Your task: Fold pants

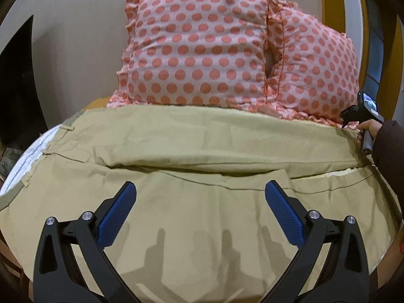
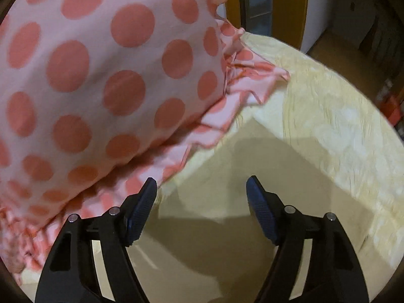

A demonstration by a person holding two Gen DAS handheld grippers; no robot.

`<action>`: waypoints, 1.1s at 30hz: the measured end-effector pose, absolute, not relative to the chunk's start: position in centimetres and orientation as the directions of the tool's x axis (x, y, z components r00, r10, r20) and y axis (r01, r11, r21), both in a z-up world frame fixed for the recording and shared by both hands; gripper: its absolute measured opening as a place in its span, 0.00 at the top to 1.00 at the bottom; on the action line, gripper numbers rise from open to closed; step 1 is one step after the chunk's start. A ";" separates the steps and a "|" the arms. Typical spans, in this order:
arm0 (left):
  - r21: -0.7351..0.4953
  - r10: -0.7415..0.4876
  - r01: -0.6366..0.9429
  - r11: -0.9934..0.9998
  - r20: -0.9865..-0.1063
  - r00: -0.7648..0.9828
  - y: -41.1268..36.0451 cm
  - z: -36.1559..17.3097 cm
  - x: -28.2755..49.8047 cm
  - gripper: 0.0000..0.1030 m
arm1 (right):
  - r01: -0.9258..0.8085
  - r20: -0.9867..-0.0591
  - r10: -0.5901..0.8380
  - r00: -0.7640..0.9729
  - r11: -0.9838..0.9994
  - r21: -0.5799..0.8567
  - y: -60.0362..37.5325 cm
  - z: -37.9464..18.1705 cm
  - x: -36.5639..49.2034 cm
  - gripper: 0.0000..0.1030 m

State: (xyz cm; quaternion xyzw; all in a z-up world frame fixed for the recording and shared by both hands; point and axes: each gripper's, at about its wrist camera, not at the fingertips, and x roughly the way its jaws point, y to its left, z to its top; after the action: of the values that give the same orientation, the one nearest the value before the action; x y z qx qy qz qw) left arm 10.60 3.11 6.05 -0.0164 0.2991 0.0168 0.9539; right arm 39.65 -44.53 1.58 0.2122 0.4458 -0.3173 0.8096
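The khaki pants (image 1: 202, 146) lie spread flat across the bed in front of the two polka-dot pillows (image 1: 197, 50), one leg already laid over the other so a long crease runs side to side; that layout suits a further fold along the length, I judge. The waistband with its white lining (image 1: 27, 156) sits to the left of the pillows, the hem end to their right. The left gripper (image 1: 200, 199) hovers just in front of the crease, its blue ribbed pads (image 1: 116, 217) spread wide and holding nothing. The right gripper (image 2: 200, 192) sits at the hem beside the pillows' ruffled edge (image 2: 227, 116), jaws likewise wide apart and empty, over smooth khaki cloth. The pants look like matte woven cotton, lightly wrinkled; the pillows are soft and frilled; the pale yellow bedspread (image 2: 341, 126) has a crinkled, embossed texture
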 end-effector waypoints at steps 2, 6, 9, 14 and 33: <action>-0.031 0.016 -0.043 0.999 -0.584 0.812 3.4 5.6 10.8 0.02 | 0.689 -0.833 -0.375 0.407 0.725 0.010 -44.2 1.1 39.6 0.45; -0.055 0.003 -0.043 0.998 -0.580 0.815 3.9 5.6 10.5 0.02 | 0.655 -0.790 -0.343 0.508 0.750 0.096 -45.8 0.5 36.7 0.84; -0.068 -0.004 -0.042 0.997 -0.575 0.818 4.2 5.7 10.2 0.02 | 0.601 -0.744 -0.204 0.636 0.737 0.311 -47.9 0.4 33.4 0.95; -0.084 -0.001 -0.055 0.995 -0.555 0.832 4.8 6.5 9.3 0.02 | 0.394 -0.520 -0.049 0.853 0.714 0.579 -47.6 4.3 24.0 0.96; -0.248 -0.103 -0.028 0.968 -0.498 0.861 8.9 10.4 11.6 0.02 | 0.397 -0.524 0.150 0.839 0.489 0.777 -44.4 -0.4 10.0 0.64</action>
State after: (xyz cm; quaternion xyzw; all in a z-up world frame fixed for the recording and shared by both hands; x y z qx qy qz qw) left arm 11.63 8.86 10.44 -0.1243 0.2630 -0.0194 0.9566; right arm 9.99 -44.40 -0.41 0.4998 0.2739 -0.0754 0.8182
